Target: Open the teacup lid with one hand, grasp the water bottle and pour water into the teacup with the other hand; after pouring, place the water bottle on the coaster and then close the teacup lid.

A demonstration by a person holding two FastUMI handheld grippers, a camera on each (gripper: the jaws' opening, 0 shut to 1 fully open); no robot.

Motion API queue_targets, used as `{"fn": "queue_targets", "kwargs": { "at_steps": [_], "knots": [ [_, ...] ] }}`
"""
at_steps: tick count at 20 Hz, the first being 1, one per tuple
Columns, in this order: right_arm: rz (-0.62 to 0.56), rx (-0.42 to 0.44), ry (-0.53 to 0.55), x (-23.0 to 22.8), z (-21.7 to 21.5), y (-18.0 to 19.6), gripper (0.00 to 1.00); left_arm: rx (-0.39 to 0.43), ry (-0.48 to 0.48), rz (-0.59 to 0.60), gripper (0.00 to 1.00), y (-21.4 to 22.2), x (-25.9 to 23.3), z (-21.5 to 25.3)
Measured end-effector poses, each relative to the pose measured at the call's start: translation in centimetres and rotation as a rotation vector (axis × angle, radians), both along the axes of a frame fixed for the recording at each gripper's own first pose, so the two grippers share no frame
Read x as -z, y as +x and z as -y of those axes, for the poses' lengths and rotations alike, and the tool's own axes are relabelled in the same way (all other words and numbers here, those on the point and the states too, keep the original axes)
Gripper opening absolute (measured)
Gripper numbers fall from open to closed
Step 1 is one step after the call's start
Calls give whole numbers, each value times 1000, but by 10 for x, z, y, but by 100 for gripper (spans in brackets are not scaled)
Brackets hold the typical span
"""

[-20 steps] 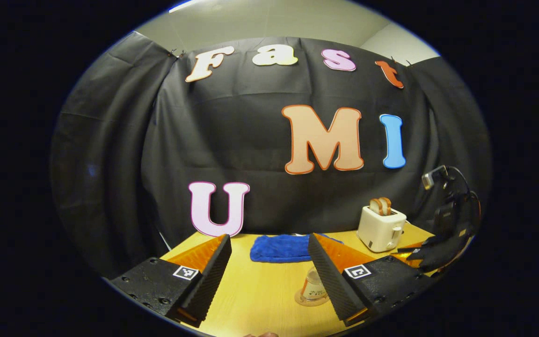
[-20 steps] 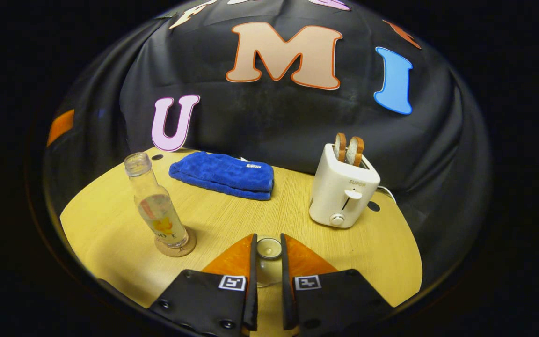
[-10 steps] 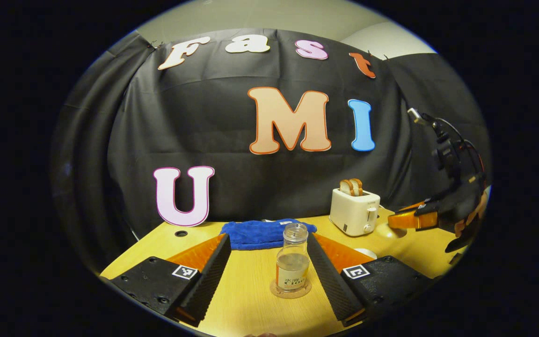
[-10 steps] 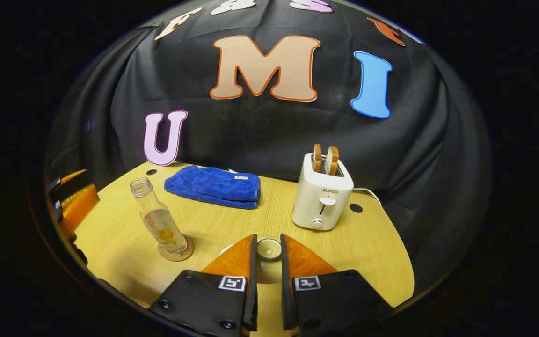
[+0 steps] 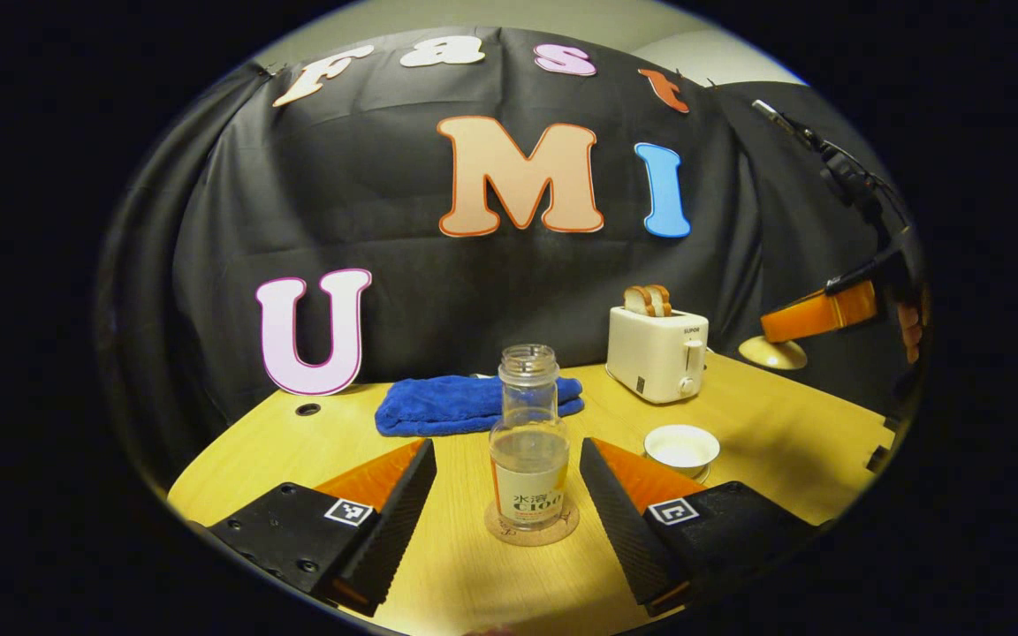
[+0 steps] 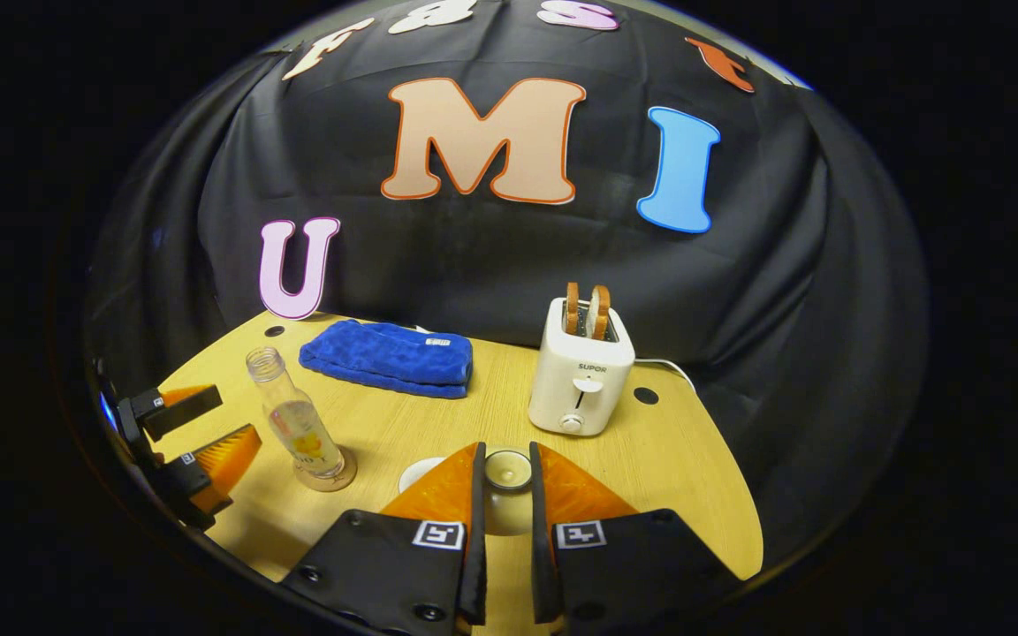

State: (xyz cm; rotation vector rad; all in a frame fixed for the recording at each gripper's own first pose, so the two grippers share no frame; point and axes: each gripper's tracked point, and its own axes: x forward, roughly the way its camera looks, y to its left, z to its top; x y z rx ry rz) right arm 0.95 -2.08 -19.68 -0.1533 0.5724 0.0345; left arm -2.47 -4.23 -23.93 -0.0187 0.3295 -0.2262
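A clear water bottle (image 5: 527, 433) with no cap stands upright on a round cork coaster (image 5: 534, 528). My left gripper (image 5: 506, 452) is open, and the bottle stands just beyond its fingertips, centred between them. To the right sits the white teacup (image 5: 681, 449), uncovered. My right gripper (image 5: 778, 329) hangs high at the right with the teacup lid (image 5: 772, 353) under it. In the right gripper view, the right gripper (image 6: 505, 495) is shut on the lid's knob (image 6: 507, 468). There the bottle (image 6: 297, 428) and left gripper (image 6: 226, 420) are at the left, a little apart.
A white toaster (image 5: 657, 353) with two bread slices stands at the back right of the wooden table (image 5: 792, 442). A folded blue towel (image 5: 474, 402) lies behind the bottle. A person's fingers show at the right gripper's handle.
The left gripper has drawn back and levelled, so the bottle on its coaster is now centred beyond its open fingers. The right gripper has risen and pulled back with the lid.
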Motion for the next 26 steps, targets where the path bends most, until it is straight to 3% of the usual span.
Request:
{"fn": "queue_targets", "kwargs": {
  "at_steps": [19, 24, 26],
  "knots": [
    [-23, 106, -86, -4, 36, -28, 23, 129, 104, -143, 98, 30, 89, 25],
    [-28, 134, -76, -1, 46, -32, 24, 135, 141, -134, 81, 34, 88, 26],
    [-26, 138, -71, -1, 48, -32, 23, 141, 150, -134, 79, 36, 86, 27]
  ]
}}
